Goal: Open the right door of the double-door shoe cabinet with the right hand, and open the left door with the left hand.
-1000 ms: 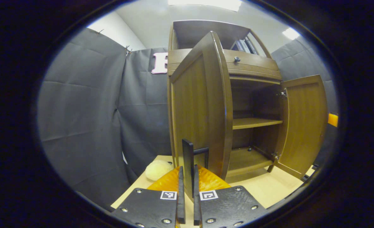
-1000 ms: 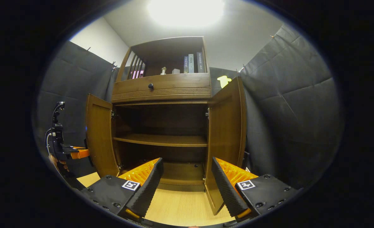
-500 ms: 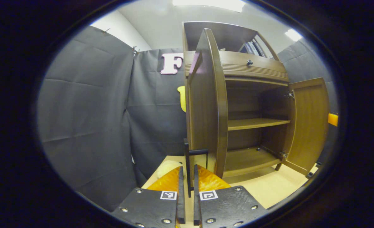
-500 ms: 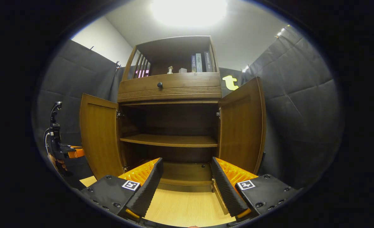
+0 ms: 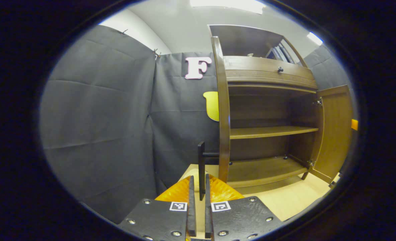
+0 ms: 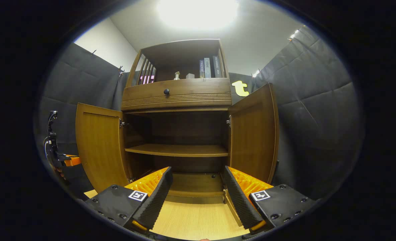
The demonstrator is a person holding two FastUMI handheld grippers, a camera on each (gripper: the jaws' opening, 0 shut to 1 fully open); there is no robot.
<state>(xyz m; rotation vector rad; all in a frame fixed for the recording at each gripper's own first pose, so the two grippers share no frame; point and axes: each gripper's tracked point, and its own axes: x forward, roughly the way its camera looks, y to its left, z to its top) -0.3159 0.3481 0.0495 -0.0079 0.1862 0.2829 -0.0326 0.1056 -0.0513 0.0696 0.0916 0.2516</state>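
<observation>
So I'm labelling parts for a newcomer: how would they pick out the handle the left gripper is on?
Find the brown shoe cabinet with both lower doors swung open. On the left door, seen edge-on in the left gripper view, a dark bar handle stands off near the bottom, and the left gripper is shut on it. Unlike the round drawer knob above, it is a straight upright bar.

Left gripper view close beside left door edge, right gripper view frontal, both sharing cabinet interior
</observation>
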